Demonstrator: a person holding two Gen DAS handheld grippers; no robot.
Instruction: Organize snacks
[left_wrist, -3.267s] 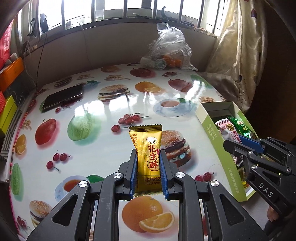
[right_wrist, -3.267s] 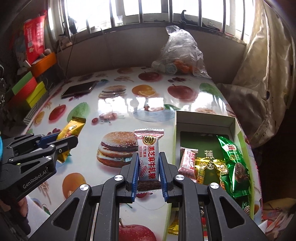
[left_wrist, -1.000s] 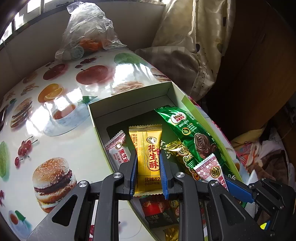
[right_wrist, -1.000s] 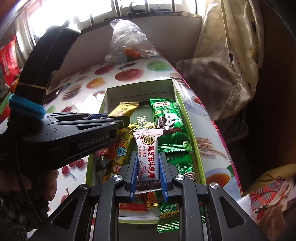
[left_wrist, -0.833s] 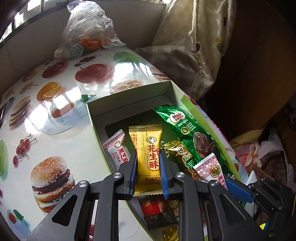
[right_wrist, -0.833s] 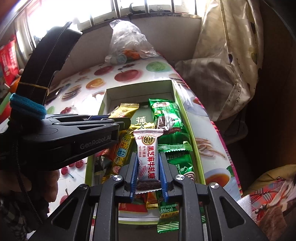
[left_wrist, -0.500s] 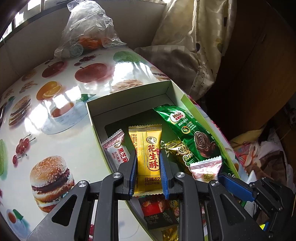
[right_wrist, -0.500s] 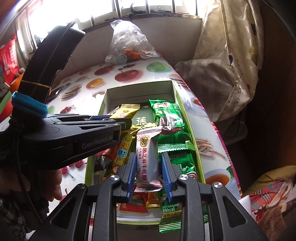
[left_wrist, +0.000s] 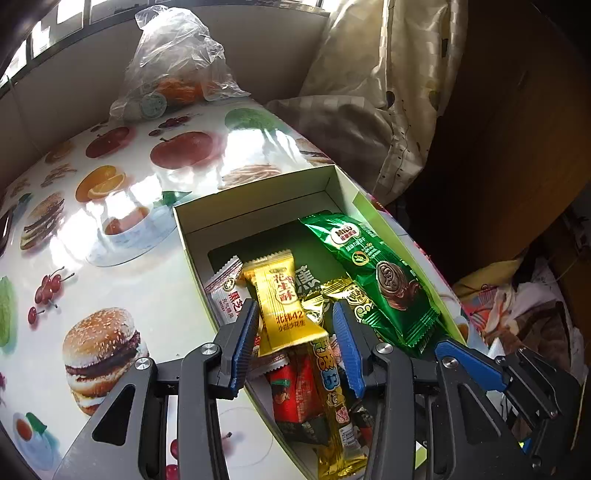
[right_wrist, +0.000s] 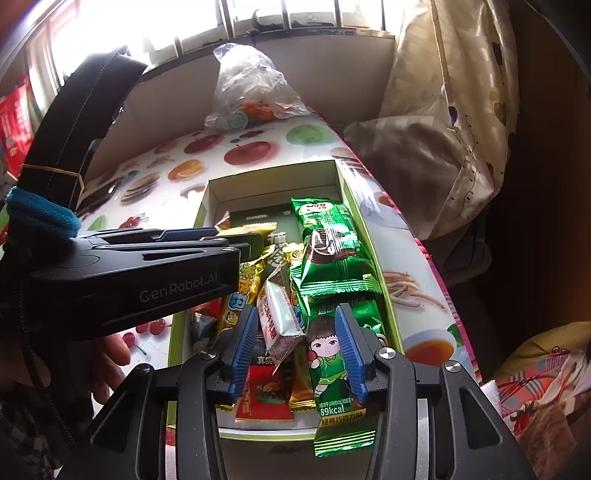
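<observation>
Left wrist view: left gripper (left_wrist: 295, 343) jaws opening, yellow peanut candy (left_wrist: 284, 302) loose between them over the box (left_wrist: 255, 201), pads no longer pressing. Risk: it tips left over the near wall onto the table (left_wrist: 122, 258). Right gripper (right_wrist: 297, 343) jaws also opening, white sesame candy (right_wrist: 277, 314) tumbling free onto the heaped packets; could slide off the green wafer pack (right_wrist: 332, 266)

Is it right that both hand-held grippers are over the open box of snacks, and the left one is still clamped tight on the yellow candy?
Not quite. The left wrist view shows the left hand-held gripper with its jaws opening; the yellow candy lies loose between the pads, tilting into the box. Both grippers are indeed over the open box; the right hand-held gripper is opening too.
</observation>
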